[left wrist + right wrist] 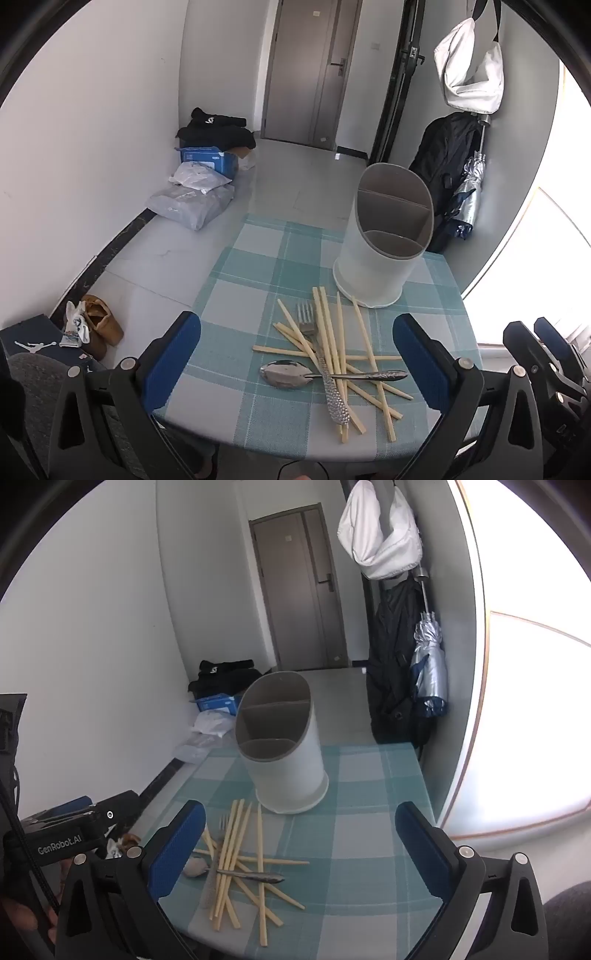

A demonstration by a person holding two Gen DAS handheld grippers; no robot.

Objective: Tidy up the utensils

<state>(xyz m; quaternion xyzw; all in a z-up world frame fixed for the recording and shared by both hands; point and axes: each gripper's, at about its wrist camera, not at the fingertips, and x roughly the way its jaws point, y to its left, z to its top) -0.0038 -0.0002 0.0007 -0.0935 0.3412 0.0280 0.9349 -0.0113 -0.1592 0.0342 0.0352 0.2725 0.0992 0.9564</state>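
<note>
Several slender wooden chopsticks [334, 354], crisscrossed

A small table covered in a teal-and-white checked cloth [258, 266] carries a white oval plastic utensil holder with three grey-lined compartments [373, 273], standing upright, and just before it a loose heap of pale wooden chopsticks [336, 332], a silver metal fork [325, 376] and a silver metal spoon [284, 373] crossing them.

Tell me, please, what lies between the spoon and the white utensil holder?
Left wrist view: the fork's tines and chopsticks lie between spoon and holder.
</note>
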